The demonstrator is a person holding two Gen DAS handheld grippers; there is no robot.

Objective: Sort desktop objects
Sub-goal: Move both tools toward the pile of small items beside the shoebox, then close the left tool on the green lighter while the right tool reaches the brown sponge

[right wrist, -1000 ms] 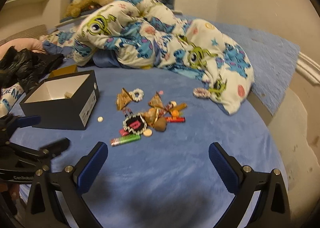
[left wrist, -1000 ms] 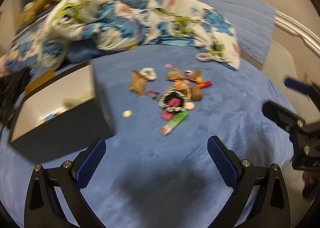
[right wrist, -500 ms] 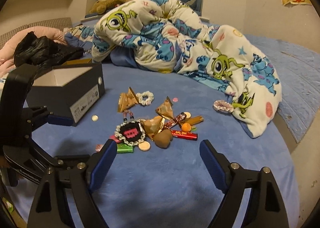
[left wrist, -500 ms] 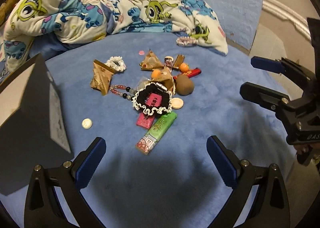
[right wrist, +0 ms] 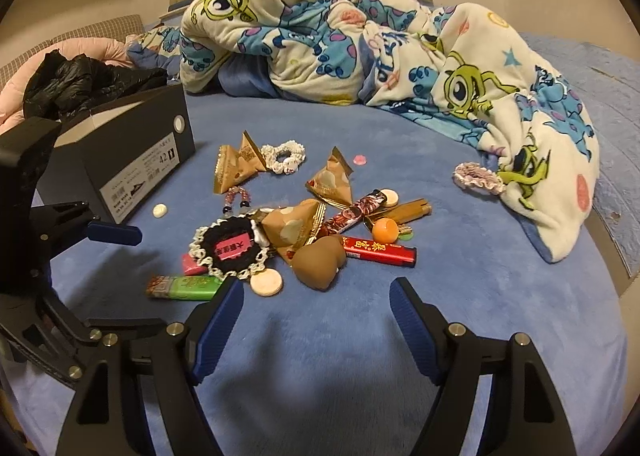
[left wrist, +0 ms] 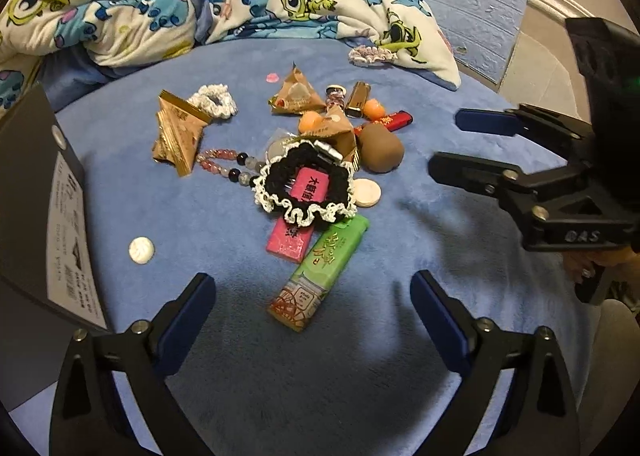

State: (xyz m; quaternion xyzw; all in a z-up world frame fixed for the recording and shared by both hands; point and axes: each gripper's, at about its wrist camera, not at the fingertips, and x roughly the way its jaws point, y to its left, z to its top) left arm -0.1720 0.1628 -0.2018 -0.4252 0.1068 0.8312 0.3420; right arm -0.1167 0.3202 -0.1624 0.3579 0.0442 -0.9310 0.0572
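Left gripper (left wrist: 311,298) is closing, nothing between its jaws; ahead lie three lighters (left wrist: 320,270) and three triangular packets (left wrist: 176,131). Right gripper (right wrist: 314,302) is also closing empty; two scrunchies (right wrist: 284,157) and a shoebox (right wrist: 132,159) lie beyond.

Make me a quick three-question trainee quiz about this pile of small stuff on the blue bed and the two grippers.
1. True or false: the black scrunchie lies on the pink lighter.
2. What lies nearest the left gripper: A green lighter, B red lighter, C white scrunchie?
3. Is either gripper holding anything?

Key: 1 true. 2 A. 3 No; both the left and the right gripper are closing on nothing.
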